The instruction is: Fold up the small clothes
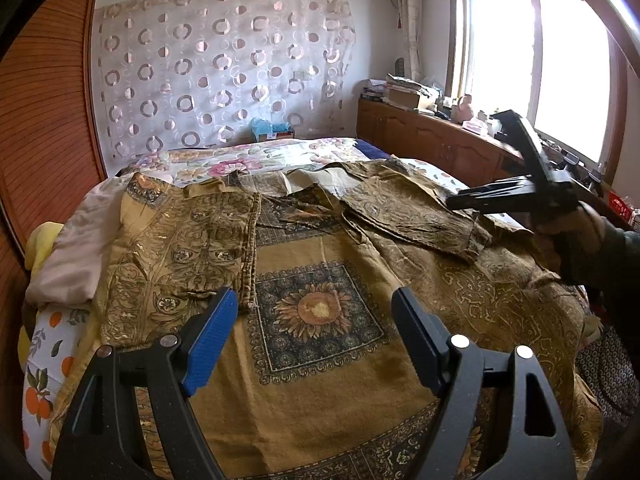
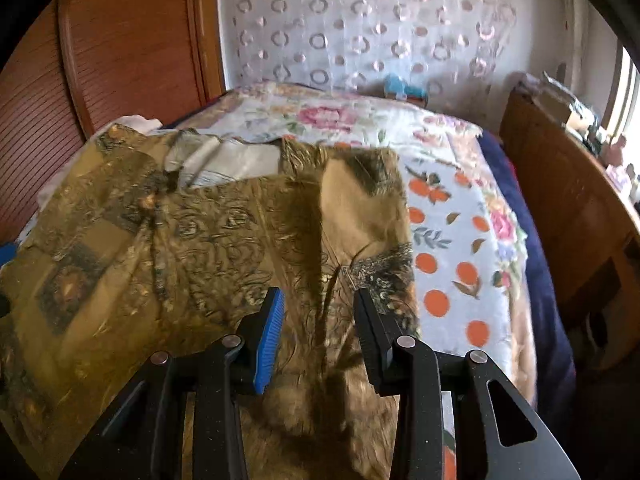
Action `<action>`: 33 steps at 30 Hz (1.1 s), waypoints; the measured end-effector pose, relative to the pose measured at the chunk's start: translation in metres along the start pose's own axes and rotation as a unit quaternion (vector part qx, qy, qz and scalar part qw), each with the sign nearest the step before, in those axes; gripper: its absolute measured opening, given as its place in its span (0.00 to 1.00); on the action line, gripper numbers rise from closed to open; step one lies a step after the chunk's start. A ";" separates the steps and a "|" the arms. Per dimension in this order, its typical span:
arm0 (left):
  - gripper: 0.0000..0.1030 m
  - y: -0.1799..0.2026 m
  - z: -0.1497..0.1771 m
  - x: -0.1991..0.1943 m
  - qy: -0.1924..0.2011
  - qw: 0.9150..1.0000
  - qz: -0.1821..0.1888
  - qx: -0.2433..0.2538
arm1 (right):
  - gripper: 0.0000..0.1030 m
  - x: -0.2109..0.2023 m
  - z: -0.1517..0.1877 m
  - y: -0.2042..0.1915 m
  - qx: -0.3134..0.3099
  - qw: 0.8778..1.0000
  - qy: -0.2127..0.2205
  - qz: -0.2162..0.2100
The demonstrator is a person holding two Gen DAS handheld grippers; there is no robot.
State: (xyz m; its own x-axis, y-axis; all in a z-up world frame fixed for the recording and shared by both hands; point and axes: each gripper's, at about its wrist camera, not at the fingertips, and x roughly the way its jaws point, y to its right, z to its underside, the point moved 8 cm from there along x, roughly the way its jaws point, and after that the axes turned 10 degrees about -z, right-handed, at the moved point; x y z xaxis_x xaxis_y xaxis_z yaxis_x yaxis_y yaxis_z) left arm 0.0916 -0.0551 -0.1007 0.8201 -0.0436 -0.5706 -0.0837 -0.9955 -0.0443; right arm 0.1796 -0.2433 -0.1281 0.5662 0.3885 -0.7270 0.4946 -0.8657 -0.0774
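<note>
- The garment (image 1: pixel 320 304), an ochre printed top with a dark sunflower panel (image 1: pixel 316 314) on its middle, lies spread flat on the bed (image 1: pixel 256 156), filling most of the near end of the mattress.
- One side is already turned in: the sleeve flap on the left of the left wrist view (image 1: pixel 188 240) lies folded over the body, its edge running straight up beside the sunflower panel.
- The opposite sleeve (image 1: pixel 408 208) has been laid inward too, but it sits crumpled and crooked, so I judge that fold only half made.
- Still to do, as I read it: square up that second side, then fold the length over once or twice; the lower hem is untouched.
- The left gripper (image 1: pixel 316 328) hovers over the sunflower panel with its fingers (image 1: pixel 212 336) spread wide and nothing between them.
- The right gripper (image 2: pixel 318 332) hangs just above the cloth at the garment's right side; its fingers (image 2: pixel 270 344) stand partly apart and no cloth is pinched. That view is blurred.
- A hand (image 1: pixel 568 220) carries the right gripper at the far right of the left wrist view.
- Around the garment shows a bedsheet printed with oranges (image 2: pixel 448 264) and a floral quilt (image 2: pixel 320 116) further up the bed.
</note>
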 end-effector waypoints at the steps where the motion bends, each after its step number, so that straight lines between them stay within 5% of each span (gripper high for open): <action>1: 0.78 0.000 0.000 0.000 0.000 1.000 0.000 0.000 | 0.36 0.006 -0.003 0.004 0.005 1.000 -0.004 0.000; 10: 0.78 -0.002 0.003 0.000 -0.002 1.000 -0.004 -0.002 | 0.35 0.053 -0.044 0.022 0.020 1.000 -0.016 0.009; 11: 0.78 -0.003 0.003 0.000 -0.002 1.000 -0.003 -0.003 | 0.31 0.055 -0.046 0.019 0.020 1.000 -0.015 0.007; 13: 0.78 -0.003 0.003 0.000 -0.002 1.000 -0.004 -0.003 | 0.06 0.058 -0.049 0.017 0.015 1.000 -0.014 0.002; 15: 0.78 -0.004 0.004 0.001 -0.003 1.000 -0.004 -0.005 | 0.03 0.059 -0.049 0.015 0.005 1.000 -0.016 0.000; 20: 0.78 -0.006 0.004 0.001 -0.003 1.000 -0.004 -0.006 | 0.01 0.045 -0.047 0.022 -0.005 1.000 0.001 -0.006; 26: 0.78 -0.007 0.005 0.002 -0.003 1.000 -0.005 -0.005 | 0.01 0.010 -0.061 0.050 -0.006 0.999 0.028 0.045; 33: 0.78 -0.006 0.005 0.002 -0.004 1.000 -0.004 -0.004 | 0.01 0.005 -0.061 0.094 0.019 0.995 -0.003 0.093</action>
State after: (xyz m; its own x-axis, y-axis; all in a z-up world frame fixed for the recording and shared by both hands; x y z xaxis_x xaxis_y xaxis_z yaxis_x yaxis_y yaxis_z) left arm 0.0910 -0.0487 -0.1057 0.8163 -0.0354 -0.5766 -0.0728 -0.9965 -0.0419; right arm 0.2686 -0.3037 -0.0975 0.6422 0.2189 -0.7346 0.3566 -0.9337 0.0335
